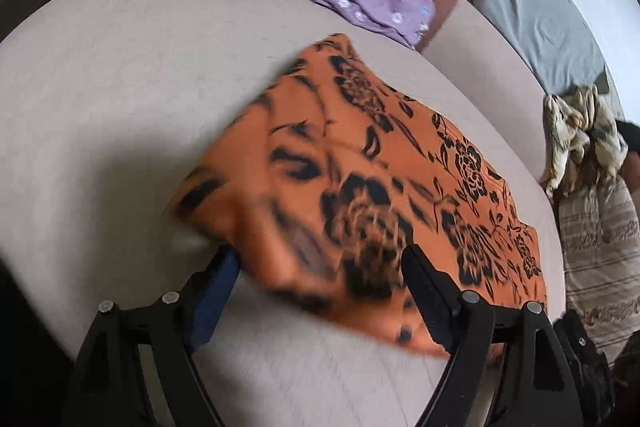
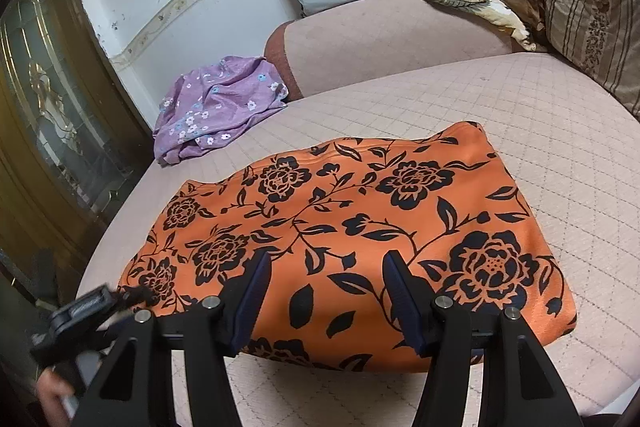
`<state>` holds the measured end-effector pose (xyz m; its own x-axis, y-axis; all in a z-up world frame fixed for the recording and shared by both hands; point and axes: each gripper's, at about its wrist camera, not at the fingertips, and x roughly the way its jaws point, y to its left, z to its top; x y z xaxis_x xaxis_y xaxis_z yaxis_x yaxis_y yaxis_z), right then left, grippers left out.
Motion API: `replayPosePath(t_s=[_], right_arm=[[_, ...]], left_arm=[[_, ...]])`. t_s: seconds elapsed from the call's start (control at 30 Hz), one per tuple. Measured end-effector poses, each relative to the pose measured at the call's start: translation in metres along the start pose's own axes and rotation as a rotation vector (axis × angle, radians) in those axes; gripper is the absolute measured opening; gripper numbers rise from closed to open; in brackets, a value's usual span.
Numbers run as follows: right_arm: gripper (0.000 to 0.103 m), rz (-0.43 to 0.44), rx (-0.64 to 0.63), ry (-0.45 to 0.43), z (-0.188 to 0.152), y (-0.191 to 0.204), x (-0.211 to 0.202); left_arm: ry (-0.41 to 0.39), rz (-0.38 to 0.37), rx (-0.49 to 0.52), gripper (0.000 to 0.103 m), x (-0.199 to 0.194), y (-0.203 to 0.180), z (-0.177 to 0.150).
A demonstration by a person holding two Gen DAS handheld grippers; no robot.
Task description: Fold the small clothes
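The orange floral garment [image 2: 352, 247] lies folded into a rough rectangle on the pinkish quilted sofa seat [image 2: 520, 115], near the seat's front edge, its long axis running along that edge, from the side where the purple flowered cloth [image 2: 220, 107] is bunched at the seat's far corner toward the striped cushion [image 2: 592, 15]. The right tool [image 2: 326, 291] hovers over the garment's near edge with its fingers spread and nothing between them. The left tool [image 1: 320, 291], also spread wide, sits at the garment's blurred end; whether cloth is caught on a finger I cannot tell.
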<state>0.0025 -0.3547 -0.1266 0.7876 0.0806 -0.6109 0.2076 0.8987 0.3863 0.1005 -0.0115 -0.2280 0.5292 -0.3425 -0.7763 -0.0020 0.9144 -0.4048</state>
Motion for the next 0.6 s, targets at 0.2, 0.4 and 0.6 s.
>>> replayPosePath(t_s=[0.2, 0.4, 0.6], right_arm=[[0.062, -0.010, 0.011, 0.006, 0.000, -0.003, 0.004], [0.037, 0.045, 0.005, 0.007, 0.007, 0.003, 0.017], [0.037, 0.073, 0.078, 0.228, 0.002, -0.006, 0.075]], left_arm=[[-0.018, -0.040, 0.012, 0.047, 0.015, -0.002, 0.021], [-0.062, -0.025, 0.118, 0.035, 0.007, -0.018, 0.021], [-0.050, 0.033, 0.156, 0.040, 0.013, -0.023, 0.025]])
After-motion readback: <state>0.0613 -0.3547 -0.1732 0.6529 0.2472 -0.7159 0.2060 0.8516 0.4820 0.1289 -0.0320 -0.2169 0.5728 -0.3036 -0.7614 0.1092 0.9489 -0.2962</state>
